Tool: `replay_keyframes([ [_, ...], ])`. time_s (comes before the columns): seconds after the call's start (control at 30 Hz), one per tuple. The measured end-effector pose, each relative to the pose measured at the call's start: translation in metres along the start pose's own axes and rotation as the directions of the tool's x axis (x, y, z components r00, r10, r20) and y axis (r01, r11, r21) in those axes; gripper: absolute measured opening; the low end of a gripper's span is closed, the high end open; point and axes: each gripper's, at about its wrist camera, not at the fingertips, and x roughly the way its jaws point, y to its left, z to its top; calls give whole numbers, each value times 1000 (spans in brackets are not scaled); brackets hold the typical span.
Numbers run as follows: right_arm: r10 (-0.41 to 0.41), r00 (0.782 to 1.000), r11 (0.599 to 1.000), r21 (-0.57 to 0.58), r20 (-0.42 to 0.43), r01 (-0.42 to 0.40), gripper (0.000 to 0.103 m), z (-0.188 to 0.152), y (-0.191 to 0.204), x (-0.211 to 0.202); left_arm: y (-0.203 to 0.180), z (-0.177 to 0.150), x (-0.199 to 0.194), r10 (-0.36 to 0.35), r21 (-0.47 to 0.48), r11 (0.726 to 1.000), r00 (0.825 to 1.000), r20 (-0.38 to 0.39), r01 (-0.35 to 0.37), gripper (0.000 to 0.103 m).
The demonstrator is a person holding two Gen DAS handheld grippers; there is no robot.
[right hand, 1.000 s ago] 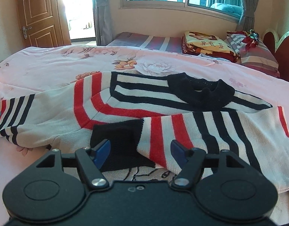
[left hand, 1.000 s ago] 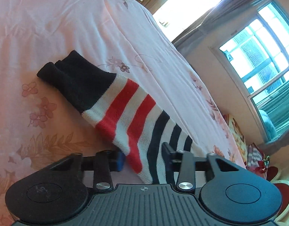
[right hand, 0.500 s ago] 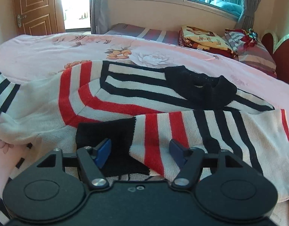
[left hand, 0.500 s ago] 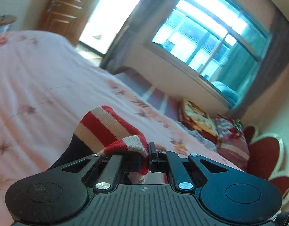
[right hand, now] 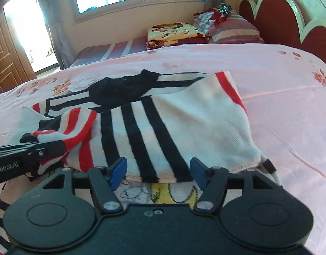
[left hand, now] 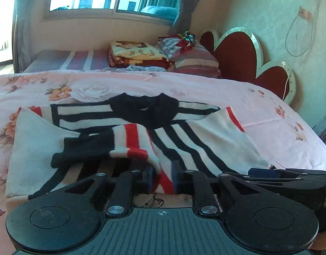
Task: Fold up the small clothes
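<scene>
A small striped sweater (left hand: 205,136), white with black and red stripes and a black collar (left hand: 145,108), lies on the pink floral bed (left hand: 269,110). My left gripper (left hand: 161,177) is shut on the sweater's left sleeve (left hand: 131,146), which lies across the sweater's body, black cuff to the left. In the right wrist view the left gripper (right hand: 33,146) holds that sleeve (right hand: 77,125) at the left. My right gripper (right hand: 158,171) is open and empty, low over the sweater's folded right side (right hand: 184,123).
Folded blankets (left hand: 137,53) and a striped pillow (left hand: 194,59) lie at the bed's far end under the window. A red heart-shaped headboard (left hand: 237,51) stands at the right. A wooden door (right hand: 5,48) is at the far left.
My left gripper closed on the left sleeve, lifted it and carried it over onto the sweater's body. My right gripper shifted right along the sweater's near edge, still open.
</scene>
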Motion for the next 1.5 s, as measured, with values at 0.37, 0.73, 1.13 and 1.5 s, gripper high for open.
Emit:
replay_keyframes([
  [0.37,159,987,984,-82,21,-157,78,2,38,-14,43,5,-68,197,-146,973,975,102,-181,85],
  [0.73,118,993,937,-330,-16,-117,40,-1,137,33,131,-51,-40,431,-285,847,894,-125,-449,85],
  [1.13,78,995,990,120,-57,-71,18,21,3,36,104,-52,-10,341,-241,899,929,-140,-367,85],
  [1.5,-4,999,973,230,45,-7,36,32,-40,27,110,-46,-7,333,-229,903,930,-158,-362,88],
])
